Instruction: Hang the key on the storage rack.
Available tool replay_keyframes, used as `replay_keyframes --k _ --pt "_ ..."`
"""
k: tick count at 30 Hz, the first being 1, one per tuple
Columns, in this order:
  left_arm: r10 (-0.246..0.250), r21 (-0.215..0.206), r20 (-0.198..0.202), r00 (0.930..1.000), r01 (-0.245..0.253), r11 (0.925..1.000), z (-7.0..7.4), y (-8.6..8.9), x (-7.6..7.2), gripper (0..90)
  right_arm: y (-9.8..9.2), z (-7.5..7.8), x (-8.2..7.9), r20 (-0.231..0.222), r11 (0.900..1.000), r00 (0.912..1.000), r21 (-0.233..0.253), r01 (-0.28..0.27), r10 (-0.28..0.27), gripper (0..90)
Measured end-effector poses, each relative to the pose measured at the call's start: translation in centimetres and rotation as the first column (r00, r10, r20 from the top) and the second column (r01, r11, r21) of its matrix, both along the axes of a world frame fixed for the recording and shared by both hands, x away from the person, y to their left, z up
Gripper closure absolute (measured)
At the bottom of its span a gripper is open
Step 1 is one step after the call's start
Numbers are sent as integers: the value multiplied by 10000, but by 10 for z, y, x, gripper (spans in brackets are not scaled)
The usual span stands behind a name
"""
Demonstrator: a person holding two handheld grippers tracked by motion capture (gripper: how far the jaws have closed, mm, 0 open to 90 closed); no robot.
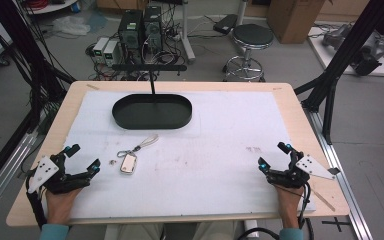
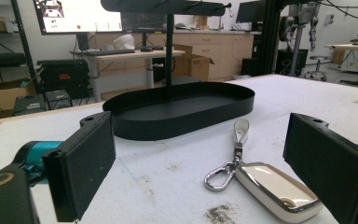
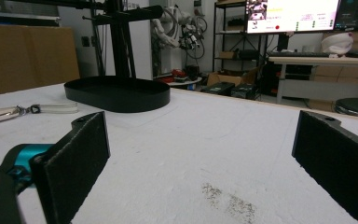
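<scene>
I see a wooden table (image 1: 295, 107) covered by a white mat (image 1: 220, 150). On the mat: a black oval tray (image 1: 152, 111) with an upright stand, toward the far edge, and a key fob (image 1: 128, 163) with strap, near the left edge.

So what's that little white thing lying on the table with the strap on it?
It looks like a car key fob: a flat, glossy cream-white case with a silvery rim, lying flat on the white table cover. A metal clip joins it to a short pale strap pointing toward the black oval tray. Nothing grips it; the open left gripper sits beside it.
</scene>
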State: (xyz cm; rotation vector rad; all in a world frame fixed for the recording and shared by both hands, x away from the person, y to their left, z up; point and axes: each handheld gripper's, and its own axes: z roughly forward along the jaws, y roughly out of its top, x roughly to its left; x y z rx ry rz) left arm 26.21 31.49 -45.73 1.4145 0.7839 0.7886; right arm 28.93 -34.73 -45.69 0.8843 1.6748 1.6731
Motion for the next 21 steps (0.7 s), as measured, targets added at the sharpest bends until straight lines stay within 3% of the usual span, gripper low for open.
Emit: replay_keyframes --k 8,21 --pt "1 -65 -60 10000 -2 10000 0 0 0 95 0 0 0 106 9999 9999 -78 80 -79 34" --pt "32 -96 208 9998 -30 9999 -1 1 -2 95 2 0 -3 195 9999 9998 -84 96 -94 34"
